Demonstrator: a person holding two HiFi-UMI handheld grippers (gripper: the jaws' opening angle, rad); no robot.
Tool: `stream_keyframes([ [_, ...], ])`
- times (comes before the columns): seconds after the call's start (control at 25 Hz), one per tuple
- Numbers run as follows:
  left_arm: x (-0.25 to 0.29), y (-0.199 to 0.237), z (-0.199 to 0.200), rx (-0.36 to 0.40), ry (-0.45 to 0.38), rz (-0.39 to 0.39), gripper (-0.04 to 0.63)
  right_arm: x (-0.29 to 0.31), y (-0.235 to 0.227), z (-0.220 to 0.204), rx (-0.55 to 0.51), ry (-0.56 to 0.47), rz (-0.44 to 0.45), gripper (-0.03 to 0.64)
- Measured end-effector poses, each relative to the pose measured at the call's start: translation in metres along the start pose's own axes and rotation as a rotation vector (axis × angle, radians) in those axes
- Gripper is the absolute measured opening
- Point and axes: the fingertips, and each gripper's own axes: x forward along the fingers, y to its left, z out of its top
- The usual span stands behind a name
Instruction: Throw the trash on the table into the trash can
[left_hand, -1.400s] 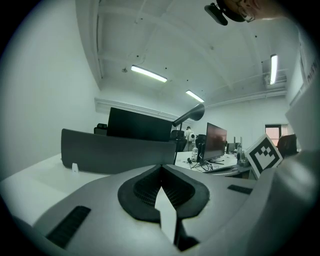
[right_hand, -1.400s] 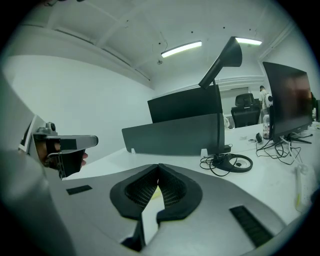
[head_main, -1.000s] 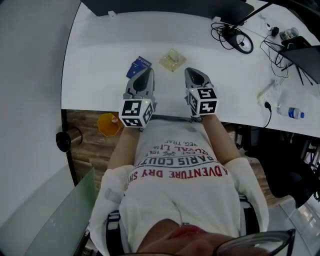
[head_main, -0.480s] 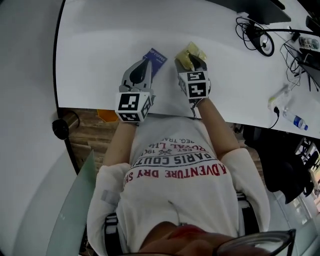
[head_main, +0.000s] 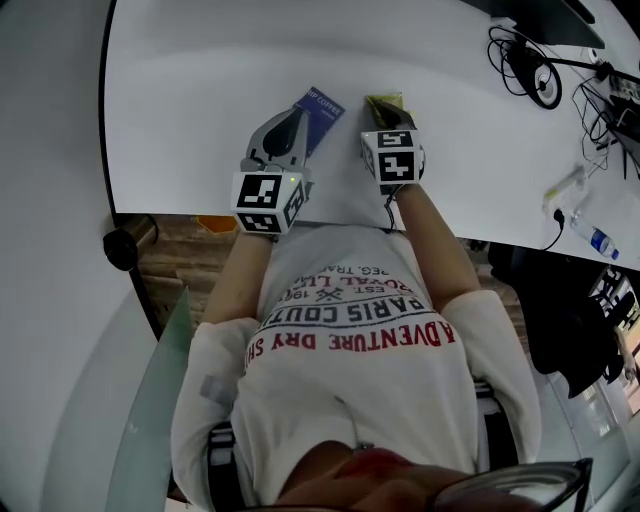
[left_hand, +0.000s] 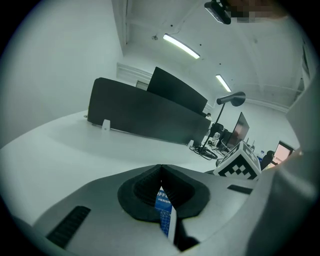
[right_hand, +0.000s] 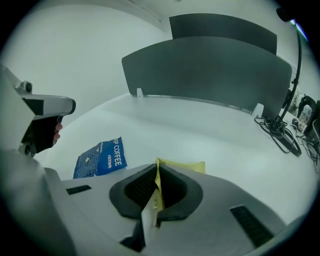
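Gripping edges suited these seemingly light, limp packets: right gripper (right_hand: 156, 172) had just closed on yellow sachet (right_hand: 187, 166), left gripper (left_hand: 161, 170) pinched blue sachet (left_hand: 164, 210).

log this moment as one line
left gripper: jaws shut on blue packet | right gripper: jaws just closed on yellow packet | stage: both grasping at table

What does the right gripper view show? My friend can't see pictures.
The right gripper has just closed its jaws on a yellow packet on the white table. A blue coffee packet lies flat to its left.
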Motion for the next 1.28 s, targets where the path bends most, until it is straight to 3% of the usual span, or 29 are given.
stream_keyframes([
  [0.24,-0.010,-0.021,0.001,0.014,-0.016,-0.007,0.023,-0.019,0.003,0.001,-0.002,-0.014,0.057,0.028],
  [0.52,-0.063,-0.038,0.001,-0.009,-0.120,0.095,0.023,-0.082,0.046,0.029,-0.191,-0.191,0.153,0.028],
  [0.92,-0.225,-0.004,-0.077,-0.199,-0.259,0.512,0.023,-0.136,0.223,0.006,-0.641,-0.311,0.504,0.028],
  [1.28,-0.384,0.070,-0.181,-0.434,-0.320,0.861,0.023,-0.134,0.427,-0.081,-0.915,-0.216,0.842,0.028],
])
